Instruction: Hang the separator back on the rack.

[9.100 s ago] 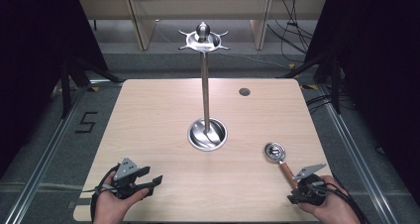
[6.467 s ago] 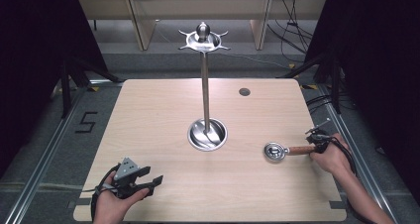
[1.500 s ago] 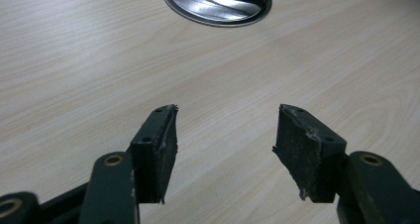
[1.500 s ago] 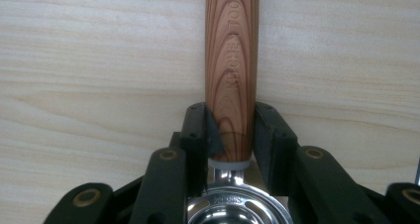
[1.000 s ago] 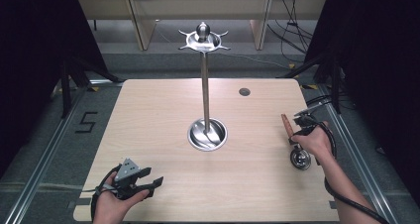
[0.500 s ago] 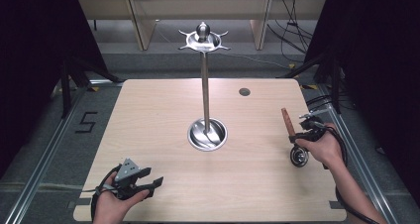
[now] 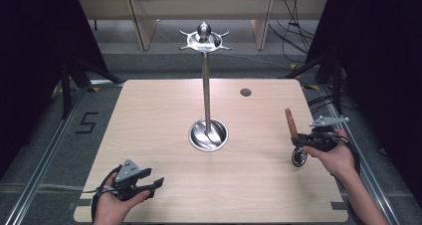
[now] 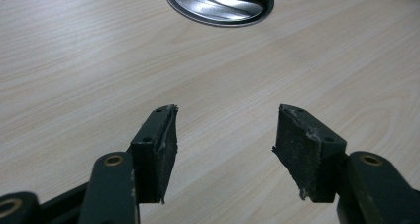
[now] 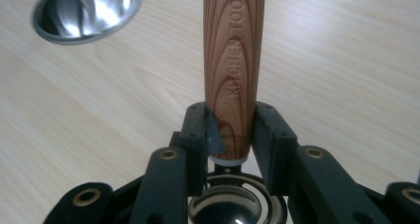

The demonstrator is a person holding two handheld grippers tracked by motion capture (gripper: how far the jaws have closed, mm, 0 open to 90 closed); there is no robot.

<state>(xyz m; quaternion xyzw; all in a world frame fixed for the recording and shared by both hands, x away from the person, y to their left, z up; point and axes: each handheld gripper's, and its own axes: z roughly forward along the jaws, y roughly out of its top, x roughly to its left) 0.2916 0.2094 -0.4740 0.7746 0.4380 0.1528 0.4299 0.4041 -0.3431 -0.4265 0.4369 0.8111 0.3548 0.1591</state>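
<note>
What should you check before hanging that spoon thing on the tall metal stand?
1. Right gripper shut on the wooden handle: ok.
2. Grip near the handle's lower end, by the metal head: ok.
3. Handle tilted up off the table: ok.
4. Stand upright, hooks on top free: ok.
5. Hanging hole in the handle: cannot tell.
6. Left gripper open, away from the stand: ok.

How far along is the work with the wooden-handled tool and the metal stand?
Done: the right tongs have gripped the wooden-handled tool near its metal head. In hand: it is held over the table's right side. Left, probably: hanging it on the stand. The left tongs are open, idle.
</note>
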